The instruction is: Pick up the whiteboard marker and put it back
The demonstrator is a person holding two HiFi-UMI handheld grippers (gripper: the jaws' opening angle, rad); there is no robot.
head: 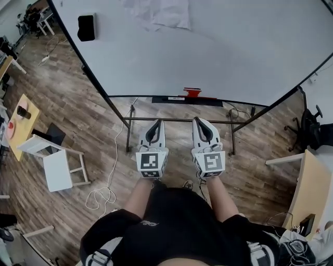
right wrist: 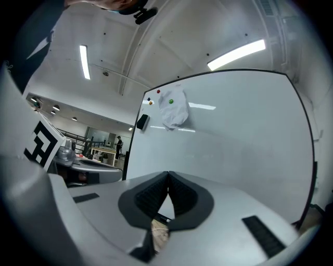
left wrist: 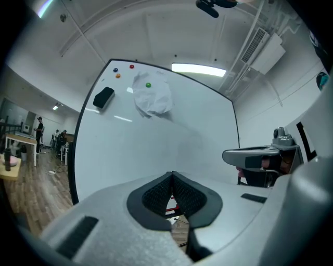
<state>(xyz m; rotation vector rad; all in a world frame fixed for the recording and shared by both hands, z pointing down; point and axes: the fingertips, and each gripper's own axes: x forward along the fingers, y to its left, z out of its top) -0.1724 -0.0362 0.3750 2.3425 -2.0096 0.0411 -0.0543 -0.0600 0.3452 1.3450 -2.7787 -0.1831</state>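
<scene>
A large whiteboard (head: 208, 47) stands on a black frame in front of me. Along its lower edge runs a dark tray (head: 184, 99), and a small red object (head: 192, 92) sits on it; it is too small to tell whether it is the marker. A bit of that red shows below the pads in the left gripper view (left wrist: 171, 209). My left gripper (head: 157, 123) and right gripper (head: 197, 121) are held side by side, level, pointing at the board and short of the tray. Both are shut with nothing between their pads (left wrist: 161, 193) (right wrist: 179, 195).
High on the board are a black eraser (head: 86, 27), a crumpled white sheet (head: 158, 13) and small magnets (left wrist: 148, 85). A white chair (head: 57, 163) and a wooden table (head: 21, 127) stand to the left. A desk (head: 312, 189) and an office chair (head: 312, 124) stand to the right. A white cable (head: 106, 192) trails over the floor.
</scene>
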